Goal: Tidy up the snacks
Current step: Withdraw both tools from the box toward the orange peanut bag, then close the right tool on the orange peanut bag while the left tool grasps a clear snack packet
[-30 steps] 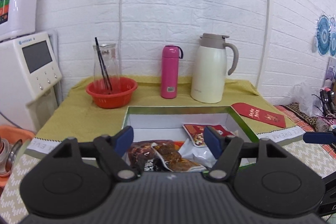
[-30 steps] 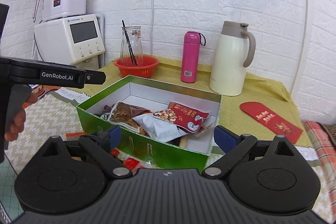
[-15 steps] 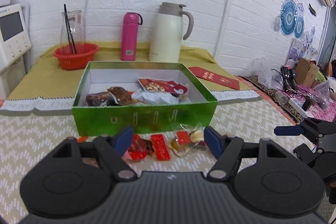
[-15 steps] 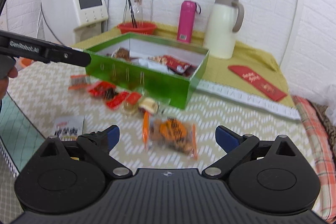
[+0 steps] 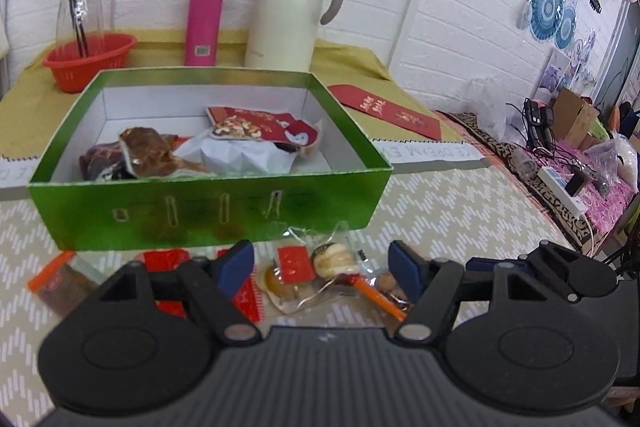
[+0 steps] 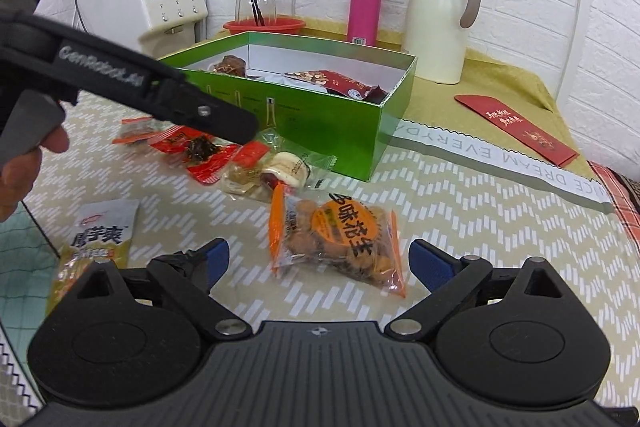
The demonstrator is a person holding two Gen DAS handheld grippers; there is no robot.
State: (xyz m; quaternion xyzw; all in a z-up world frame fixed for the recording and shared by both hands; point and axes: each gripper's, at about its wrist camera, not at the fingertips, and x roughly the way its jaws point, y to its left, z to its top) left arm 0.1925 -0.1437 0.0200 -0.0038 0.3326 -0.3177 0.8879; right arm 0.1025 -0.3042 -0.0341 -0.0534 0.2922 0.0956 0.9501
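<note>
A glossy green cardboard box (image 5: 208,211) with white inner walls sits open on the zigzag-patterned mat (image 6: 480,227), holding a crinkled brown snack packet (image 5: 148,151), a white foil pouch (image 5: 236,157) and a red nut packet (image 5: 260,127) lying on top of it. Behind it a red plastic basket (image 5: 88,63) holds a clear glass carafe (image 5: 78,3) with dark sticks in it; a pink flask (image 5: 206,15) and a cream thermal jug (image 5: 292,7) stand beside them. Loose snacks lie on the mat just in front of the box: small red sachets (image 6: 200,151), a clear-wrapped round pastry (image 6: 286,167) and an orange-edged peanut bag (image 6: 336,239). The left gripper (image 5: 322,265) hovers above the pastry and sachets with its jaws spread wide, holding nothing. The right gripper (image 6: 318,261) is likewise wide open and empty, the peanut bag lying just ahead between its blue-padded fingers (image 6: 428,263). A white-and-yellow packet (image 6: 96,243) lies near its left finger.
</note>
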